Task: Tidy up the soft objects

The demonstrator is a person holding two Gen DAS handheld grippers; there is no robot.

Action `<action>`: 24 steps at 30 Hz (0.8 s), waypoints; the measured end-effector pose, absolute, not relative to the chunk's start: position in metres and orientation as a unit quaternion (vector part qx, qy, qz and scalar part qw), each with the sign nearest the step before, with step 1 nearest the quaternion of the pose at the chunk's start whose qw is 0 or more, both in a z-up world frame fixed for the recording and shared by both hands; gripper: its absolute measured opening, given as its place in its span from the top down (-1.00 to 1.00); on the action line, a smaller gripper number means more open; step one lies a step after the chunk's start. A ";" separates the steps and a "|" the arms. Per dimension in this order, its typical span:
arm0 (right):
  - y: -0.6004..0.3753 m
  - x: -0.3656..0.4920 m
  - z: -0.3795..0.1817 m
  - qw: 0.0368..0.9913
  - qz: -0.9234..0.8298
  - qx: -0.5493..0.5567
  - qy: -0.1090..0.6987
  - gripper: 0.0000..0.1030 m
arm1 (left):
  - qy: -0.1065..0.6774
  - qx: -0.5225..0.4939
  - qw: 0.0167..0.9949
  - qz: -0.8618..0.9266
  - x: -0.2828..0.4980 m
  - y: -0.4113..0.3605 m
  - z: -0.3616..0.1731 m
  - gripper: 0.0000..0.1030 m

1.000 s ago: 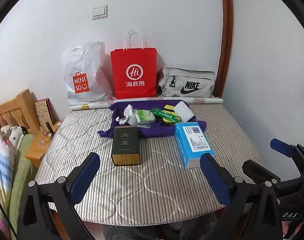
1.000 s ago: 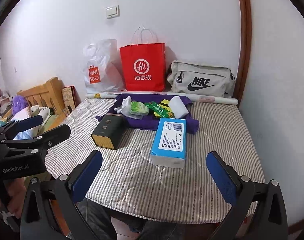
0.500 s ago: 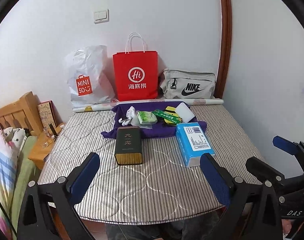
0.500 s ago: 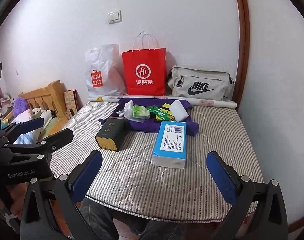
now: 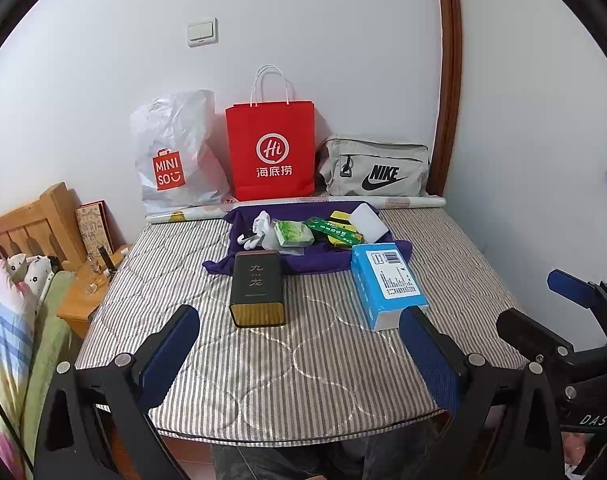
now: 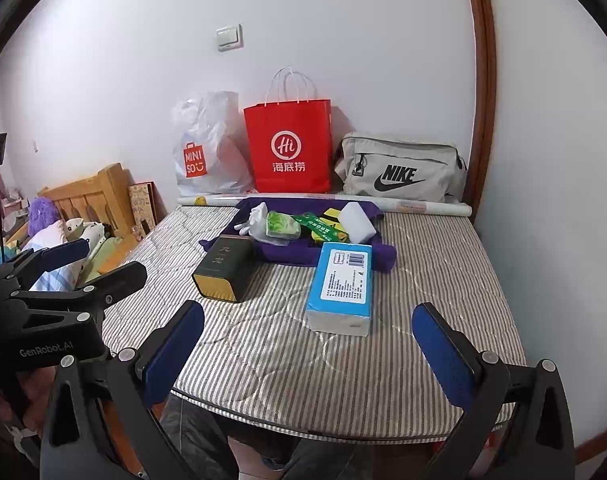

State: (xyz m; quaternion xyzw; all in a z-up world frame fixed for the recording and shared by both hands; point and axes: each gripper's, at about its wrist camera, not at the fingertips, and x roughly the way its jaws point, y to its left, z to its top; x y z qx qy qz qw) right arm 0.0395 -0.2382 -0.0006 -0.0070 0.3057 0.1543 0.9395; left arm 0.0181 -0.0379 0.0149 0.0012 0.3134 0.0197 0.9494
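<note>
Both grippers, left (image 5: 299, 354) and right (image 6: 307, 350), spread wide and empty. Ahead of them: tissue pack (image 6: 340, 285) and tin (image 5: 257, 294) on the mattress (image 5: 303, 380); beyond, small soft items heaped on a purple cloth (image 5: 315, 266). Whether sorting is pending or complete cannot be judged.

MINISO bag (image 5: 175, 160); NIKE pouch (image 5: 377, 174)

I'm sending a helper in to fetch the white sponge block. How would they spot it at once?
Start at the grey Nike bag against the wall, then look down to the purple cloth on the striped table. The white sponge block sits at its far right corner: plain, unprinted, unlike the green packets beside it.
</note>
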 end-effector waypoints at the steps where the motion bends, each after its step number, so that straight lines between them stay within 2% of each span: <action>1: -0.239 0.039 -0.001 0.940 0.154 -0.007 0.306 -0.99 | 0.313 0.001 0.949 0.020 0.018 -0.039 0.015 -0.96; 24: -0.240 0.037 -0.002 0.939 0.154 -0.007 0.306 -0.99 | 0.313 -0.001 0.949 0.019 0.014 -0.043 0.014 -0.96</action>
